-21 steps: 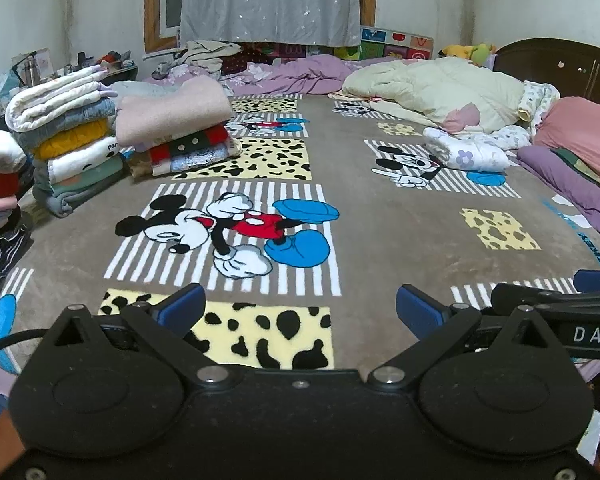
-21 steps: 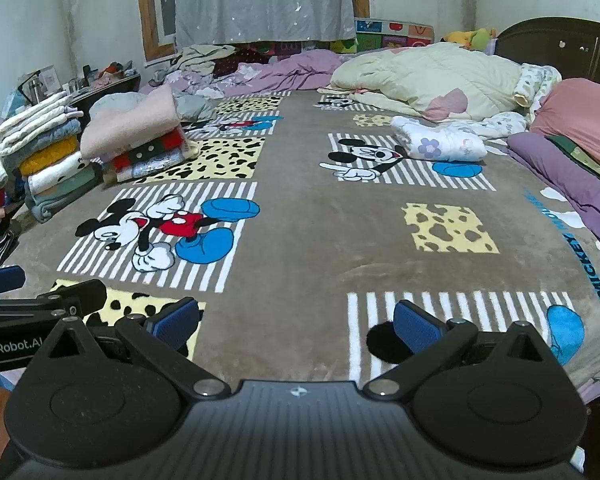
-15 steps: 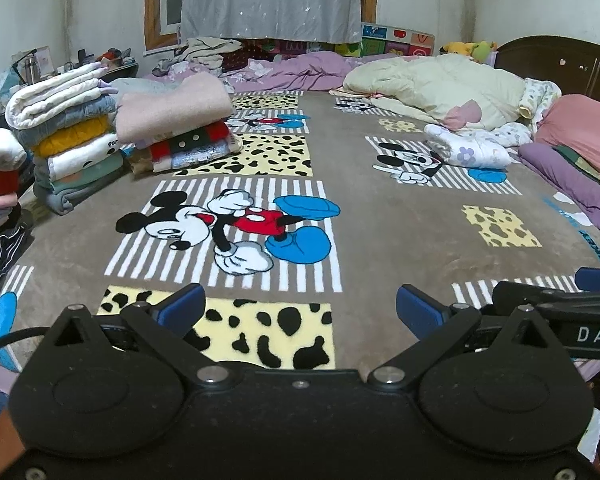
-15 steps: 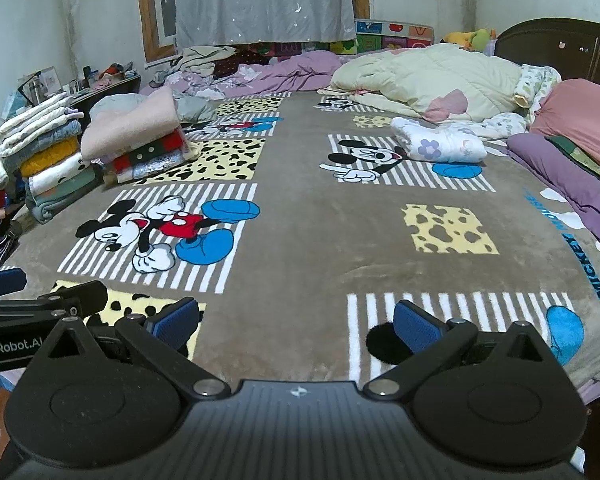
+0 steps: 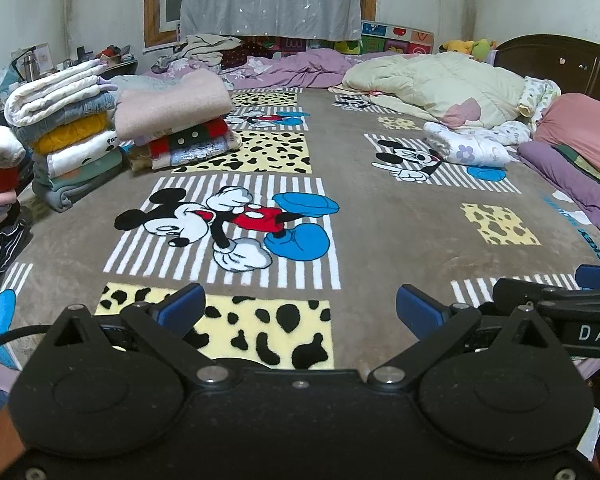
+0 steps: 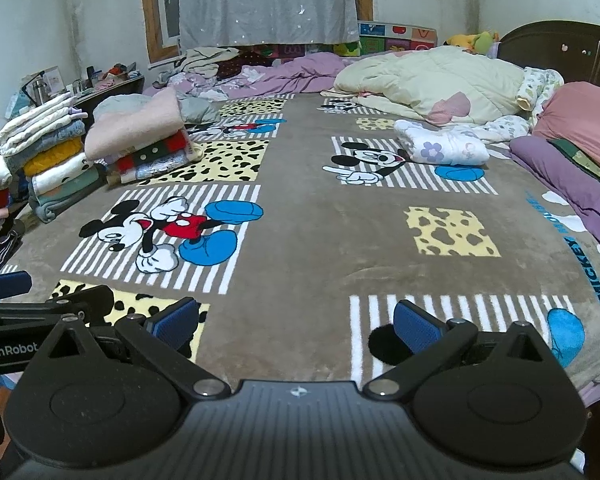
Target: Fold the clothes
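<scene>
Clothes yet to be folded lie far from both grippers: the nearest candidate, a white floral garment (image 6: 444,146), sits right of centre in the right wrist view, long axis running across the frame, closer to the right gripper (image 6: 296,322) than to the left gripper (image 5: 298,306). Both stand with jaws wide apart and nothing between them. Bare blanket (image 6: 320,240) separates them (no obstacle). Folded stacks (image 5: 72,128) crowd the left edge; a cream quilt (image 6: 432,76) lies behind.
</scene>
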`<state>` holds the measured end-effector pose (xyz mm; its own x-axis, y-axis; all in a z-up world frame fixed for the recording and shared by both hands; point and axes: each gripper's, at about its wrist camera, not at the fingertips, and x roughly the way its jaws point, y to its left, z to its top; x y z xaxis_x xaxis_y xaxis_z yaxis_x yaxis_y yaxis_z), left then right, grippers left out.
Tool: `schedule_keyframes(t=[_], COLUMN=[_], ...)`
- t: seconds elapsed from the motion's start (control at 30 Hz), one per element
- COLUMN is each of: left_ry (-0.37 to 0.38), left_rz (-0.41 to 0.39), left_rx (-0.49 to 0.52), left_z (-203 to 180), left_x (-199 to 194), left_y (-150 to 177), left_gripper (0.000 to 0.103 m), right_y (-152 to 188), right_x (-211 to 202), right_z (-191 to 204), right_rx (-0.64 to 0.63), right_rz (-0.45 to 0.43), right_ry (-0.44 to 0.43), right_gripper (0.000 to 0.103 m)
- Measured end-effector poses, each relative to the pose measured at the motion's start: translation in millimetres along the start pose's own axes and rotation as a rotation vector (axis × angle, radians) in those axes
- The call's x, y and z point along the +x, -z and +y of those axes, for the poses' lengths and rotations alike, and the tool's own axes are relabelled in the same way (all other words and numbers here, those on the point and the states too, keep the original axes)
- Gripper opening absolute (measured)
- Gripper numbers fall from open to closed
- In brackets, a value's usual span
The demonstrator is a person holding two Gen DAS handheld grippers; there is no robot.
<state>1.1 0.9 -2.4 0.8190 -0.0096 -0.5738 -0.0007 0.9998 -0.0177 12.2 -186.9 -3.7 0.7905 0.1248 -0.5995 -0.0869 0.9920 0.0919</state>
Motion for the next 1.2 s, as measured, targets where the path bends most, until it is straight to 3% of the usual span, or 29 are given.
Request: schedule_keyframes(t=[1.2], left_ry=[-0.004], left_rz=[0.010], left_rx=[-0.002], left_z=[4.0], left_x=[5.9], left_y=[0.6], left_gripper=[0.103], right_y=[-0.3], right_x=[0.9], right_z=[1.6], right_rx=[-0.008], right_rz=[0.006], right_ry=[0.008], right_gripper=[0.103])
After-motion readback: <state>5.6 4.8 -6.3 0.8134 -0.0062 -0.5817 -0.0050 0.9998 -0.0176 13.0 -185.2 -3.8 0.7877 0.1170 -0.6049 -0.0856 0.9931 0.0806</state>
